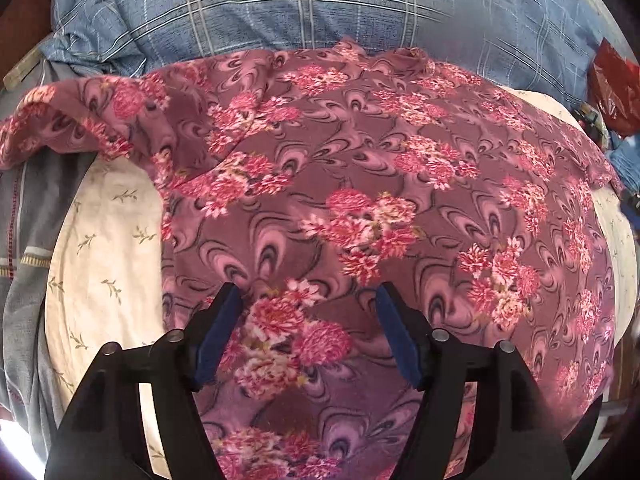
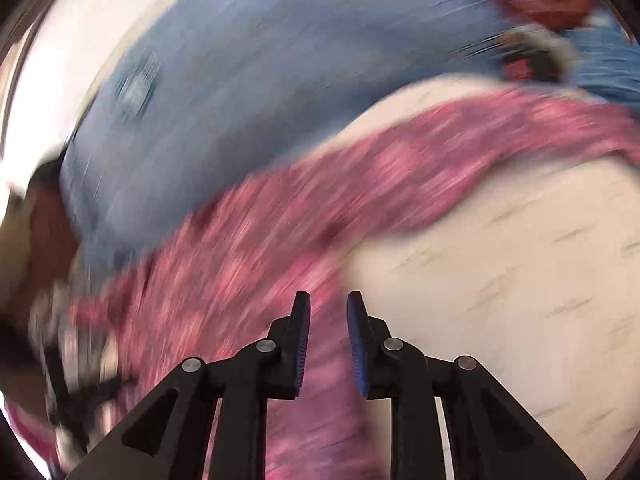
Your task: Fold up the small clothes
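A mauve garment [image 1: 360, 200] printed with pink flowers lies spread over a cream sheet [image 1: 104, 248] with small leaf sprigs. Its left sleeve [image 1: 68, 120] hangs rumpled toward the left edge. My left gripper [image 1: 310, 294] hovers just over the near part of the cloth, jaws wide apart and nothing pinched between the blue pads. The right wrist view is heavily blurred. There my right gripper [image 2: 328, 300] stands with a narrow gap between its pads, above the edge of the garment [image 2: 320, 208], and no cloth shows in the gap.
A blue checked quilt [image 1: 304, 8] is bunched along the far side of the sheet. Grey striped fabric [image 1: 24, 240] lies at the left. A red bag [image 1: 612, 92] and blue cloth [image 1: 628, 160] sit at the right edge. Bare cream sheet [image 2: 520, 280] lies right of my right gripper.
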The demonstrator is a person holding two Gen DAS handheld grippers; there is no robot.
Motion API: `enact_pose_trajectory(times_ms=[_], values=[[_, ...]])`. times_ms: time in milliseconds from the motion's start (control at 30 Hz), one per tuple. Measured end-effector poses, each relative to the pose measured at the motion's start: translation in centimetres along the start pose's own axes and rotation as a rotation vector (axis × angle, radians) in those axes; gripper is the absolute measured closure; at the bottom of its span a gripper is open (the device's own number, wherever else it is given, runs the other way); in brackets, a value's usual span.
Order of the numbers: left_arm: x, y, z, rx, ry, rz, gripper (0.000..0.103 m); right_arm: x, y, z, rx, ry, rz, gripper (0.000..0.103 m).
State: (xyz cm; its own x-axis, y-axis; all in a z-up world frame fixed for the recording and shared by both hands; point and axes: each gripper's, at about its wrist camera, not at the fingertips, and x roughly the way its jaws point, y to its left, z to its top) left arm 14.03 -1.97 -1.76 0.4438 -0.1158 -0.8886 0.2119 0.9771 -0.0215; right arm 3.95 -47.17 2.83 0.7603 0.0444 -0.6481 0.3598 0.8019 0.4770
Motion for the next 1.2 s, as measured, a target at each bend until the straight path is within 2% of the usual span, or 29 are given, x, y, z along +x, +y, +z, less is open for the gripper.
enact_pose_trajectory(times_ms=[33,67,133,233,300,400,500,533,567,600,667,767,833,933,1000,1100,1200], values=[[0.3,0.3,-0.1,-0.007,0.011,-0.003,0.033,-0.9,-3.0,1.6,0.099,-0.049,-0.038,0.064],[0.2,0.3,-0.4,-0.012,0.013,-0.008,0.033,-1.7,-6.1,2.9,0.201,-0.093,-0.074,0.059],[0.1,0.4,-0.7,-0.018,0.001,-0.009,0.033,-2.9,-11.7,4.4,0.386,-0.159,-0.107,0.059],[0.3,0.1,-0.5,-0.018,-0.005,-0.003,0.033,-2.4,-16.6,5.4,0.545,-0.176,-0.092,0.055],[0.6,-0.6,0.1,-0.012,-0.002,-0.004,0.033,-1.1,-18.6,5.6,0.622,-0.177,-0.033,0.051],[0.5,-1.3,1.0,0.012,-0.006,-0.017,0.033,0.6,-19.0,6.5,0.667,-0.238,0.038,0.048],[0.3,-2.1,2.3,0.041,-0.030,-0.047,0.033,1.7,-18.5,8.3,0.641,-0.261,-0.011,0.048],[0.4,-2.5,2.9,0.053,-0.040,-0.053,0.033,2.4,-18.0,8.9,0.621,-0.250,-0.041,0.052],[0.6,-2.6,3.4,0.057,-0.044,-0.059,0.033,2.3,-18.2,9.5,0.608,-0.241,-0.071,0.078],[0.8,-2.6,3.9,0.058,-0.045,-0.076,0.033,2.7,-17.6,10.2,0.574,-0.223,-0.100,0.095],[1.2,-2.5,4.9,0.058,-0.048,-0.113,0.033,1.7,-15.8,10.9,0.503,-0.266,-0.135,0.095],[1.8,-1.8,6.4,0.053,-0.063,-0.176,0.033,0.3,-12.2,11.5,0.385,-0.311,-0.126,0.095],[2.2,-1.3,7.0,0.044,-0.084,-0.209,0.033,-0.5,-9.7,11.4,0.329,-0.311,-0.083,0.095],[3.1,0.0,7.6,0.006,-0.108,-0.250,0.033,-0.4,-4.4,11.4,0.231,-0.281,-0.024,0.095],[3.8,0.8,7.9,-0.035,-0.087,-0.273,0.033,0.4,-0.4,10.8,0.169,-0.250,0.015,0.095],[4.6,2.1,8.8,-0.088,-0.067,-0.283,0.033,1.7,4.6,8.9,0.123,-0.192,0.096,0.095],[4.8,3.6,9.3,-0.155,-0.057,-0.331,0.033,4.2,9.6,6.5,0.087,-0.116,0.172,0.095]])
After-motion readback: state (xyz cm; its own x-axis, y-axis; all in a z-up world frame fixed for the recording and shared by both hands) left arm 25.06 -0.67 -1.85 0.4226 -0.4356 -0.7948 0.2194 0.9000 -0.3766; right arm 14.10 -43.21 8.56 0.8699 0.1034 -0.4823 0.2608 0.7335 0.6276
